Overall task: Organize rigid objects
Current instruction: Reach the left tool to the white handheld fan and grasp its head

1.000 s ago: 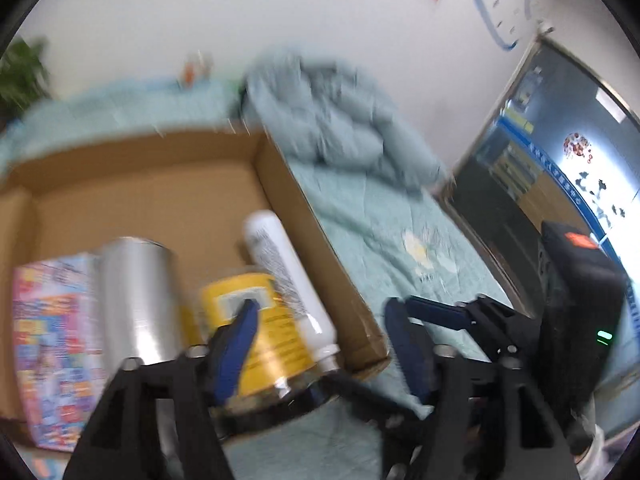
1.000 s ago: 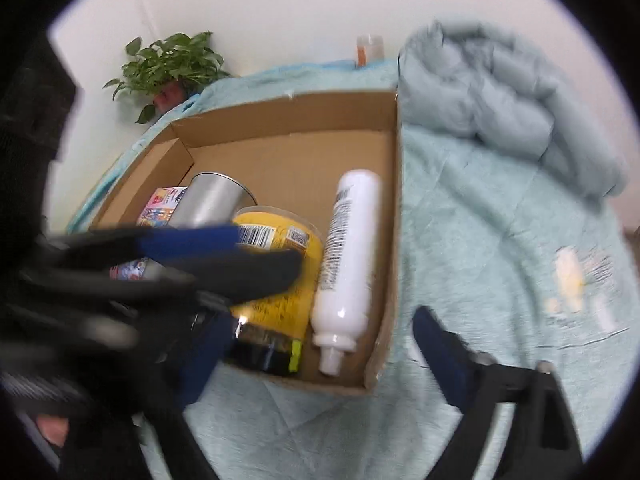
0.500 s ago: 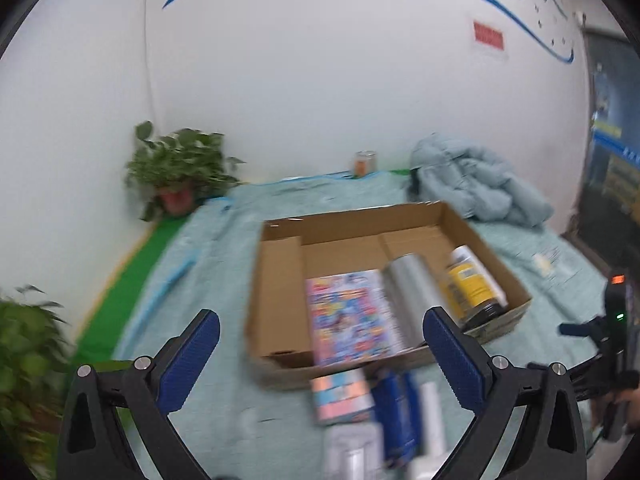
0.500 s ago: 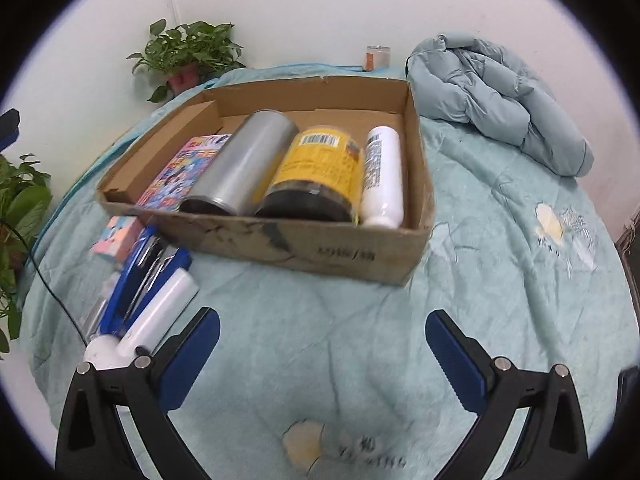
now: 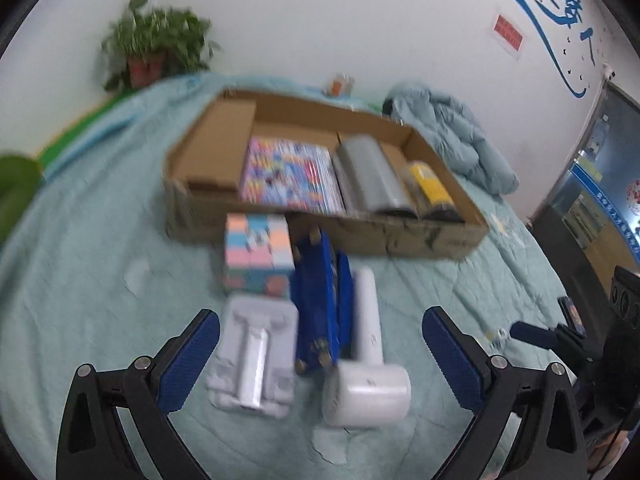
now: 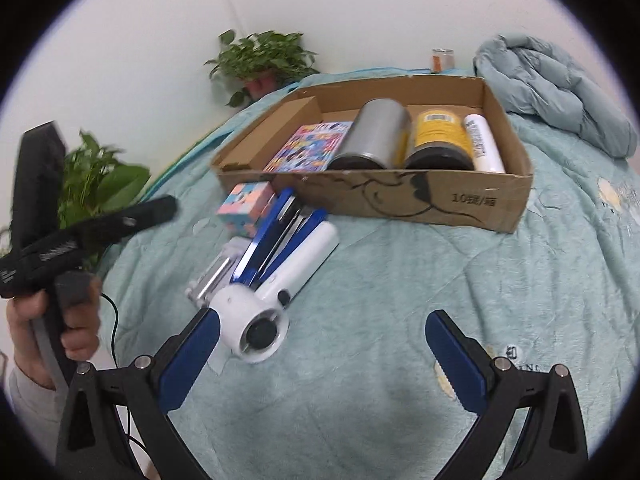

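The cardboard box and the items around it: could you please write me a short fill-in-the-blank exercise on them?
1. Inside the cardboard box, the silver can lies between the colourful book and the ____ can.
2. The white bottle lies against the box's ____ wall.
3. The white hair dryer lies ____ the box.
4. Both grippers' jaws stand ____.

Missing words: yellow; right; outside; open

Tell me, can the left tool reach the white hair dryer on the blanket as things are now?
Probably yes. The left tool is open and empty, and the hair dryer lies uncovered just ahead between its fingers; only the blue item lies close beside it.
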Available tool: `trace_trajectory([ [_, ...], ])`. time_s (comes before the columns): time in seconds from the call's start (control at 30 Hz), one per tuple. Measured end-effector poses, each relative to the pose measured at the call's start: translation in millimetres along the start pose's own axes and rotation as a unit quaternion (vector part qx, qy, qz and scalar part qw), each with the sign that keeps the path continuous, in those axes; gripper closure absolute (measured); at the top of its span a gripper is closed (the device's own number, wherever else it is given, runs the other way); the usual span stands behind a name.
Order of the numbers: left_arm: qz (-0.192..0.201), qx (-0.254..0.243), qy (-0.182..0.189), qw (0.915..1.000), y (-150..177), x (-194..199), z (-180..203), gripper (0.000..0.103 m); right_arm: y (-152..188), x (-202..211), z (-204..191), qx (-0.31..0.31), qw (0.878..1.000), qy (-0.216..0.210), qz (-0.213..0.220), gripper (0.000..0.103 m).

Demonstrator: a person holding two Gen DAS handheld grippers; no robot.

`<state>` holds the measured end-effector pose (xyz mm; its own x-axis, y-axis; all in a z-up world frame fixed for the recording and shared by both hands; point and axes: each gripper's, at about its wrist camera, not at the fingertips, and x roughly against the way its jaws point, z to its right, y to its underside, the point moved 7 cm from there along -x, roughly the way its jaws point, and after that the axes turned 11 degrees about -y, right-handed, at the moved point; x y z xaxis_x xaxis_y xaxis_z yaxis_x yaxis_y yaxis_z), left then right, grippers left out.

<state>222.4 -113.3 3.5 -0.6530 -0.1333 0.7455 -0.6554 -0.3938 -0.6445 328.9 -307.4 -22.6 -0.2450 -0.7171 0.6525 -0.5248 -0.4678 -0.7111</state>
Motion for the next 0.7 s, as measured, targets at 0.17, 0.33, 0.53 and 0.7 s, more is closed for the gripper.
trace_trajectory([
  [0.17, -0.047, -0.014, 0.068, 0.9965, 27, -26, 30, 0.007, 14, -19, -27, 0.022, 0.999, -0.045, -0.02, 0.001],
  [0.33, -0.102, -0.012, 0.124, 0.9869, 43, -51, 51, 0.023, 24, -41, -42, 0.025, 0.996, -0.075, -0.046, 0.002],
  [0.53, -0.129, 0.003, 0.18, 0.9751, 46, -53, 65, 0.023, 37, -42, -42, 0.055, 0.994, -0.076, -0.058, 0.002],
  [0.7, -0.16, -0.003, 0.223, 0.9617, 58, -52, 93, 0.023, 40, -30, -28, 0.047, 0.995, -0.07, -0.054, 0.003],
])
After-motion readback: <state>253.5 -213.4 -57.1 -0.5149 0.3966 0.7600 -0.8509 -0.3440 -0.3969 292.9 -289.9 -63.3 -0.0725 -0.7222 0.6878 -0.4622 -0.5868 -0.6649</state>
